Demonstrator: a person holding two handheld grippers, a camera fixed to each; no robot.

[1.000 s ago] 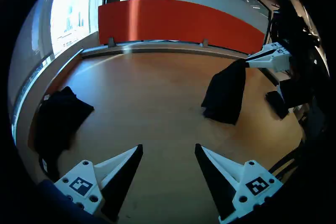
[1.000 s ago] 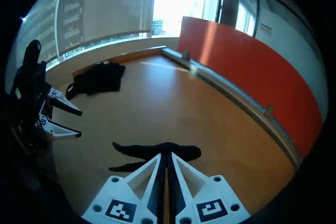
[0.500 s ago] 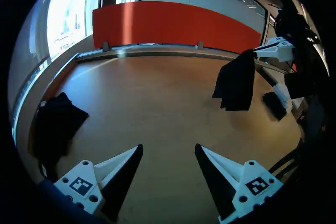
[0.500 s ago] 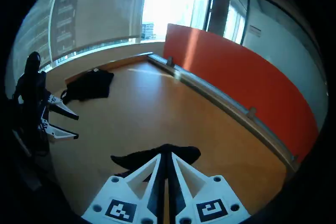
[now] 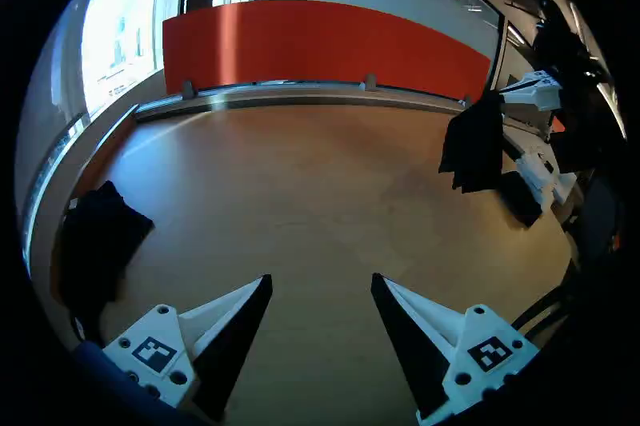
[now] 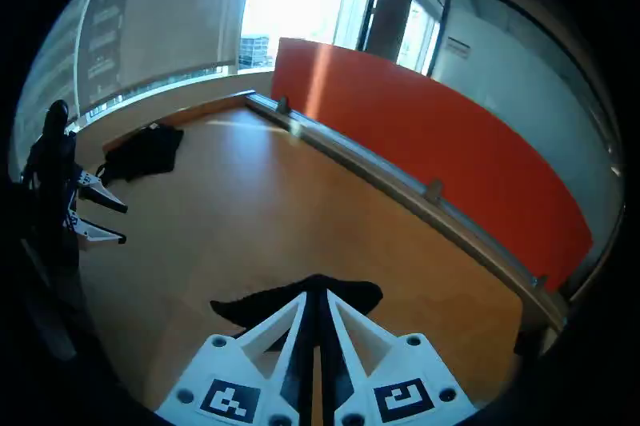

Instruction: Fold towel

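A black towel (image 5: 474, 145) hangs in the air at the right of the left gripper view, pinched at its top by my right gripper (image 5: 502, 97). In the right gripper view that gripper (image 6: 318, 298) is shut on the towel (image 6: 284, 303), whose dark cloth bulges out beyond the fingertips. My left gripper (image 5: 320, 284) is open over the bare wooden table (image 5: 304, 186), nothing between its fingers. It also appears at the left of the right gripper view (image 6: 120, 222), open, held by a dark-gloved hand (image 6: 52, 178).
A heap of black cloth (image 5: 96, 246) lies at the table's left edge, also seen far off (image 6: 144, 150). An orange partition (image 5: 320, 38) on a metal rail borders the table's far side. Windows stand behind. Dark and white items (image 5: 532, 182) sit at the right edge.
The right gripper has lifted the towel off the table and carried it up and to the right. The left gripper stays open in place.
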